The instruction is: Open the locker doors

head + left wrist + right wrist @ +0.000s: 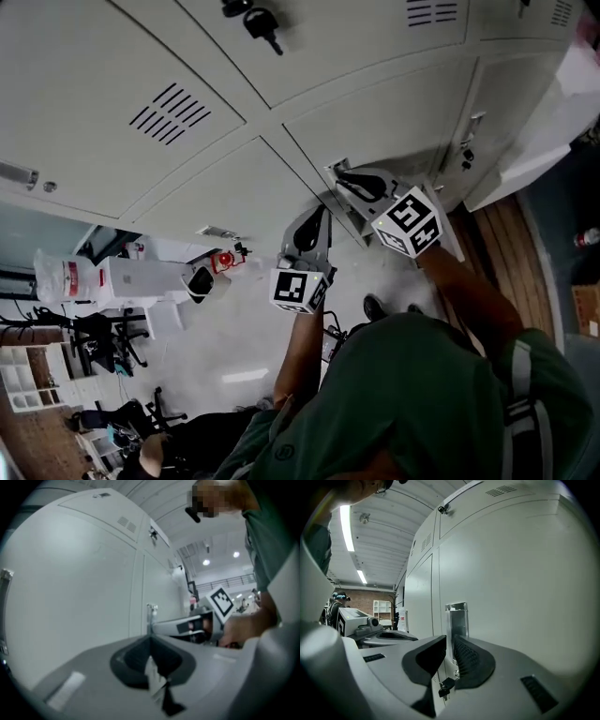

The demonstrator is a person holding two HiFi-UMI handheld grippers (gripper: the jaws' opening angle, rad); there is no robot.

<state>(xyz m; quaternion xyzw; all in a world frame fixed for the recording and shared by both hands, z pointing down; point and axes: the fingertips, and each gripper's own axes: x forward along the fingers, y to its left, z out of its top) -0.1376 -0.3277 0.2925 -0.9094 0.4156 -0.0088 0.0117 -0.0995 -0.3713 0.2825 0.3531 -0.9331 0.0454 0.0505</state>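
The right gripper (449, 644) has its 2 ribbed black jaws drawn almost together. A shiny upright metal pull tab (457, 618) stands in the narrow gap between them, and it looks pinched rather than merely framed. The tab sits at the left edge of a pale grey metal locker door (520, 583), right beside the vertical seam with the neighbouring door to its left. A small black key (446, 686) hangs just below the tab, near the jaw roots.

The left gripper (150, 641) has its jaws closed tip to tip with nothing of the locker between them. It hangs just left of the right gripper and is aimed at the same tab from the near side. In the head view both tools crowd the same seam, and the door shows no gap at its edge, so it appears shut.

The main risk is the hold itself. The tab is thin and smooth, and a pull that is not square to the door could let it slide out of the pads. If the key has not released the latch, a hard tug would only strain the tab or jerk the jaws free. The hanging key could also snag on the lower jaw as the door comes out. The left gripper sits close to where the door's free edge would swing, so it could get knocked unless it is drawn back.
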